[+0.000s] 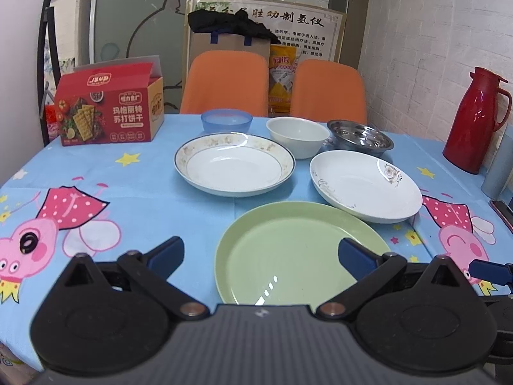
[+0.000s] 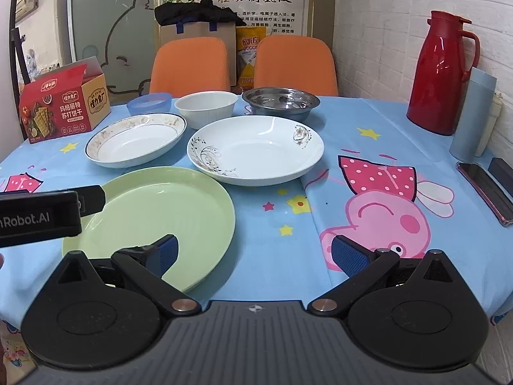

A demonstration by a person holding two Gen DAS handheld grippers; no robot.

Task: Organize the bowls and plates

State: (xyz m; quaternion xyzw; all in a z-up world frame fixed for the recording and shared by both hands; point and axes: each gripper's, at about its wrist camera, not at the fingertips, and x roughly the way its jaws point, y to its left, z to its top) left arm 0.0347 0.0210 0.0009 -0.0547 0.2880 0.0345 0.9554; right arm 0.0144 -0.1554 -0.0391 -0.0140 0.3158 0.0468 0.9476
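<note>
A green plate (image 1: 295,250) (image 2: 160,211) lies nearest me on the blue cartoon tablecloth. Behind it sit a gold-rimmed white plate (image 1: 234,163) (image 2: 134,139) and a flower-patterned white plate (image 1: 365,186) (image 2: 256,149). Further back stand a blue plastic bowl (image 1: 226,120) (image 2: 149,102), a white bowl (image 1: 298,136) (image 2: 206,107) and a steel bowl (image 1: 360,138) (image 2: 280,101). My left gripper (image 1: 259,256) hangs open above the green plate's near part. My right gripper (image 2: 253,253) is open over the plate's right edge and the cloth. Both are empty.
A red cracker box (image 1: 109,109) (image 2: 64,102) stands at the back left. A red thermos (image 2: 444,73) (image 1: 474,118), a pale blue flask (image 2: 473,115) and a phone (image 2: 487,192) are at the right. Two orange chairs (image 1: 224,80) face the far edge.
</note>
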